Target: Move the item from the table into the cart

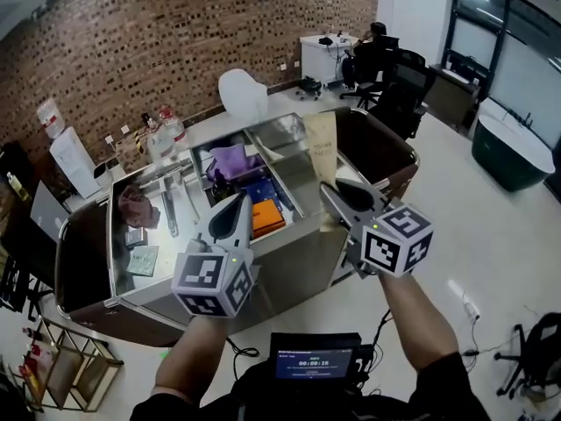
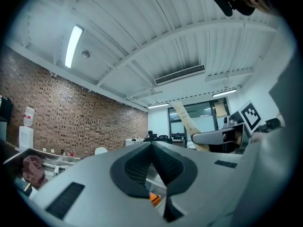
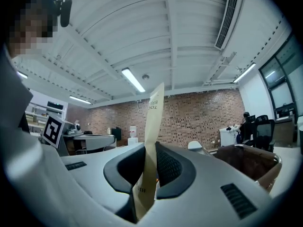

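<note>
A flat tan paper packet [image 1: 322, 152] with dark print stands upright in my right gripper [image 1: 337, 196], whose jaws are shut on its lower end. In the right gripper view the packet [image 3: 153, 122] rises from between the black pads [image 3: 170, 167]. It hangs over the steel compartments of the cart [image 1: 298, 254], near the cart's right half. My left gripper [image 1: 235, 210] is held level beside it, to the left, above the cart's middle. Its jaws [image 2: 152, 148] meet at the tip with nothing between them. The left gripper view also shows the packet [image 2: 185, 119] at its right.
The cart's bins hold a purple item [image 1: 230, 160], an orange box [image 1: 267, 217], a blue item [image 1: 261, 191] and a maroon cloth [image 1: 136, 207]. Bottles [image 1: 166, 130] and a white chair [image 1: 244, 95] lie beyond. Office chairs [image 1: 399, 82] stand at the back right, a dark tub [image 1: 513, 152] far right.
</note>
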The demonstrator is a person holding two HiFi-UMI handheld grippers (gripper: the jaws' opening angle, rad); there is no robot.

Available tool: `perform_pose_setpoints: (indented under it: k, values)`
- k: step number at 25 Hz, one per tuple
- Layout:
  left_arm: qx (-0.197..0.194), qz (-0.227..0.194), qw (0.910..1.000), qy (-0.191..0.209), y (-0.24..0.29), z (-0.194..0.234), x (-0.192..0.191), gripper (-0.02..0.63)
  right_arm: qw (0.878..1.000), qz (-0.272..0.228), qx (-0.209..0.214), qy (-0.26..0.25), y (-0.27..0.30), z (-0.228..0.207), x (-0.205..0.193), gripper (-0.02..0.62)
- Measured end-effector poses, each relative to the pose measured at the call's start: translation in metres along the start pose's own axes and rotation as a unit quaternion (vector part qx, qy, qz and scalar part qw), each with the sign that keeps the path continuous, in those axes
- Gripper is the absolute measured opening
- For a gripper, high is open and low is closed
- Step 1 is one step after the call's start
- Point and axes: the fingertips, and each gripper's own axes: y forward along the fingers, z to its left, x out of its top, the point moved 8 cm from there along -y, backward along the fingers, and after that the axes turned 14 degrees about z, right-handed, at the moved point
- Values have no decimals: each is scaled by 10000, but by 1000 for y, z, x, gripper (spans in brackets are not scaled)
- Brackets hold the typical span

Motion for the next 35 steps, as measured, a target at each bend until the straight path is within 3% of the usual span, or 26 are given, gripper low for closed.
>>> perform_pose_setpoints:
  k: [5,14,20,30,35]
  values:
    - [174,36,9998,-9,60,26,11,3,9997,234,39,-75,61,-56,24,38]
    - [350,301,9987,-216,142,100,29,3,9971,735,163,-83,176,-119,70,38]
    - [531,526,9954,-593,198,129,35,3,9867,1530,458,-309,265,-169,87,38]
    - [976,960,9853,-1021,280,143,40,3,9388,3218,932,-808,371,-257,62,38]
    - [1128,1286,9788,-1123,331,153,41,3,8978,4091,1192,-1107,422,-305,44,38]
